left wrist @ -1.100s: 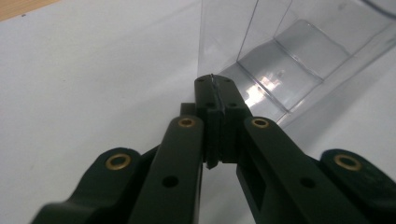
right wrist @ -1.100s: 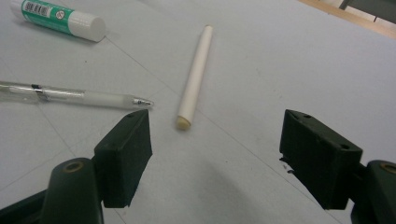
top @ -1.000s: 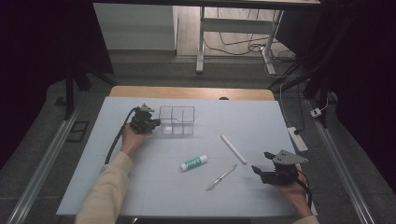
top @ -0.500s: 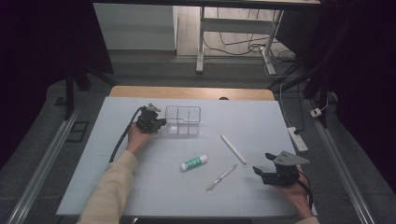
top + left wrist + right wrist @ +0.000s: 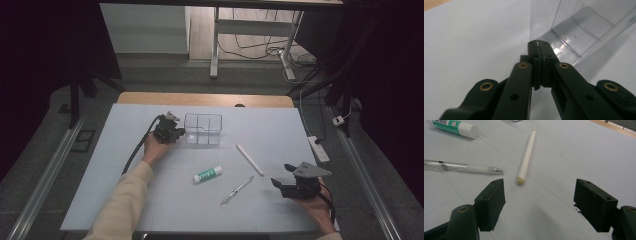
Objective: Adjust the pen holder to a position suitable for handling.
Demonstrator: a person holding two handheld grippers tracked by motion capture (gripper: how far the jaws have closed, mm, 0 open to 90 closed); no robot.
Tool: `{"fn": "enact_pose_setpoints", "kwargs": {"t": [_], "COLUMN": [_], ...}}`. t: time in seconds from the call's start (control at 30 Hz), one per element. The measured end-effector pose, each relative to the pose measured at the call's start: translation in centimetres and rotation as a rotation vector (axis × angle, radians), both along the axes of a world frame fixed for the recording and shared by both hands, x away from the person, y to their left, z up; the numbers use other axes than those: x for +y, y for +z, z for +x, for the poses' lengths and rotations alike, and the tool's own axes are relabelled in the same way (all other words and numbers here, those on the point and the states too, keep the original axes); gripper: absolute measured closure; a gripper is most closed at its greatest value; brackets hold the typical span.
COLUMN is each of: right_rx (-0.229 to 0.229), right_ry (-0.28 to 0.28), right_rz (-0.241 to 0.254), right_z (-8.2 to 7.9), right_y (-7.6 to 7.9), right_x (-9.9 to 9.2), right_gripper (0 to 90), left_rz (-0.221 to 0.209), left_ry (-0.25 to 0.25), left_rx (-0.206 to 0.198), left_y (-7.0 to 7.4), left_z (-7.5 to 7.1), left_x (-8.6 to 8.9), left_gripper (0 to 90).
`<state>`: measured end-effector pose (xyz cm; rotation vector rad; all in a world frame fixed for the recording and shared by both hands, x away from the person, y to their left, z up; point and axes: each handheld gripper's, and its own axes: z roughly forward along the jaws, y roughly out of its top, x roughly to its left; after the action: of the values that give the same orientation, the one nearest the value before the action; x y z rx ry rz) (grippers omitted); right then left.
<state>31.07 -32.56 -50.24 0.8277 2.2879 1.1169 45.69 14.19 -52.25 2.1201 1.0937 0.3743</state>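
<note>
Pinching the thin wall of the clear plastic box [image 5: 203, 129], the left gripper [image 5: 176, 133] sits a little left of centre in the upper half of the high view, its jaws pressed together on the box's left edge. Its own view shows the two black tips meeting at mid-frame with the see-through wall caught between them and the box's compartments [image 5: 584, 32] running off to the upper right. The right gripper [image 5: 281, 184] rests at the lower right of the high view, jaws spread wide with nothing between them. Ahead of it in its own view lie a white stick [image 5: 526, 156] at upper centre, a pen [image 5: 461, 166] at left, and a glue stick [image 5: 455, 127] in the upper left corner, all on the white table [image 5: 280, 135].
</note>
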Motion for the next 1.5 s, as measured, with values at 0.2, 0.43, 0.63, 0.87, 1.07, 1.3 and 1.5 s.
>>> {"fn": "enact_pose_setpoints", "kwargs": {"t": [0.2, 0.43, 0.63, 0.87, 1.07, 1.3, 1.5], "right_rx": [0.001, 0.000, 0.004, 0.002, 0.002, 0.002, 0.005], "right_ry": [-0.002, -0.002, -0.001, -0.006, -0.003, -0.001, -0.005], "right_rz": [-0.001, -0.001, -0.005, -0.005, -0.004, -0.009, -0.005], "right_z": [0.0, 0.0, 0.0, 0.1, 0.0, 0.0, 0.1], "right_y": [0.0, 0.0, -0.1, -0.1, -0.1, -0.2, -0.1], "right_x": [0.0, 0.0, 0.0, 0.0, 0.1, 0.1, 0.0], "right_gripper": [24.3, 24.4, 24.4, 24.4, 24.4, 24.3, 24.4], "left_rz": [-0.001, -0.002, 0.006, 0.006, 0.004, 0.009, 0.005], "left_ry": [-0.003, -0.010, -0.034, -0.042, -0.050, -0.059, -0.064], "left_rx": [0.000, 0.003, 0.002, 0.011, 0.008, 0.005, 0.005], "left_y": [-0.1, -0.1, 0.0, -0.1, -0.1, 0.0, 0.0], "left_z": [0.2, 0.4, 0.3, 0.2, 0.1, 0.1, 0.1], "left_x": [-0.4, -0.9, -1.6, -1.9, -2.2, -2.5, -2.8], "left_gripper": [88.4, 88.9, 88.9, 89.0, 89.0, 88.9, 88.9]}}
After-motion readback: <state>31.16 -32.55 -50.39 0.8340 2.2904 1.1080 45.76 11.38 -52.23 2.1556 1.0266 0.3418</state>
